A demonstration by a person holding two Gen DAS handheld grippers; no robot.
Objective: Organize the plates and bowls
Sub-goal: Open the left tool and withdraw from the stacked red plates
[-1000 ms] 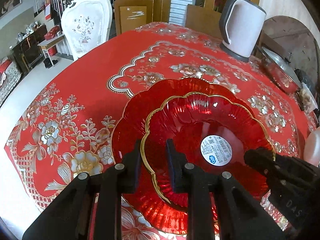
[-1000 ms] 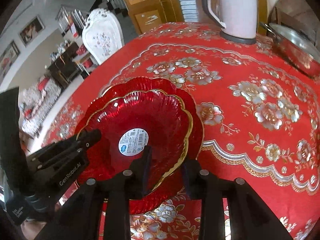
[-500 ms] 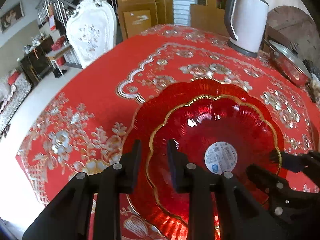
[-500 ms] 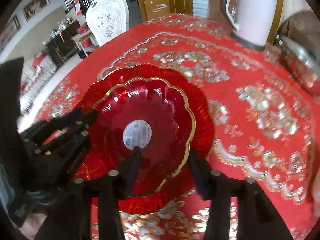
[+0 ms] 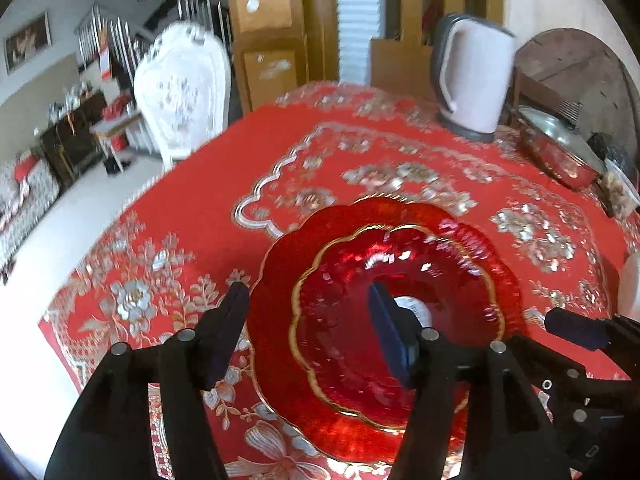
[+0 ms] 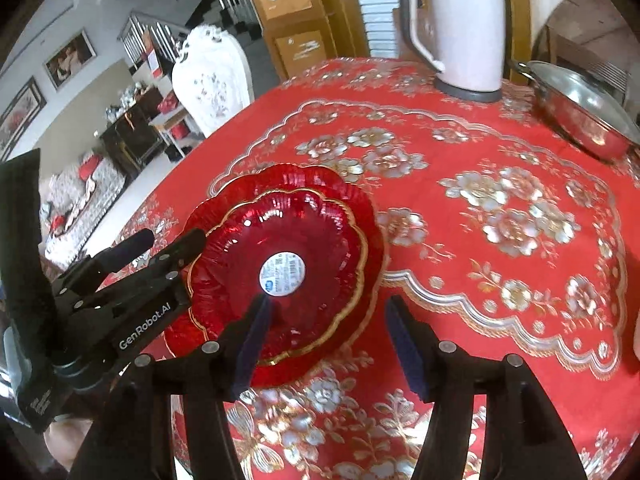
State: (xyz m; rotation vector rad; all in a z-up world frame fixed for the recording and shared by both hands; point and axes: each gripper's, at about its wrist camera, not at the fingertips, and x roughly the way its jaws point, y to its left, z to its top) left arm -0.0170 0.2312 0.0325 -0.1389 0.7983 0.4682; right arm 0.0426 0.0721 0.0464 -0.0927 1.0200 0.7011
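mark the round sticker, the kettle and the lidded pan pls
round sticker (image 6: 282,273), right wrist view, middle of the label.
kettle (image 6: 464,28), right wrist view, white body beside the handle.
lidded pan (image 6: 580,108), right wrist view, on the lid.

The two red plates (image 6: 280,264) look like shiny see-through glass with gold edges and a paper sticker (image 6: 282,272), the tablecloth (image 6: 500,216) looks smooth and a bit shiny, the kettle (image 6: 460,28) is matt plastic, and the pan (image 6: 580,112) is shiny metal.

White kettle (image 6: 460,28), lidded pan (image 6: 580,114) — ornate chair (image 6: 214,80)
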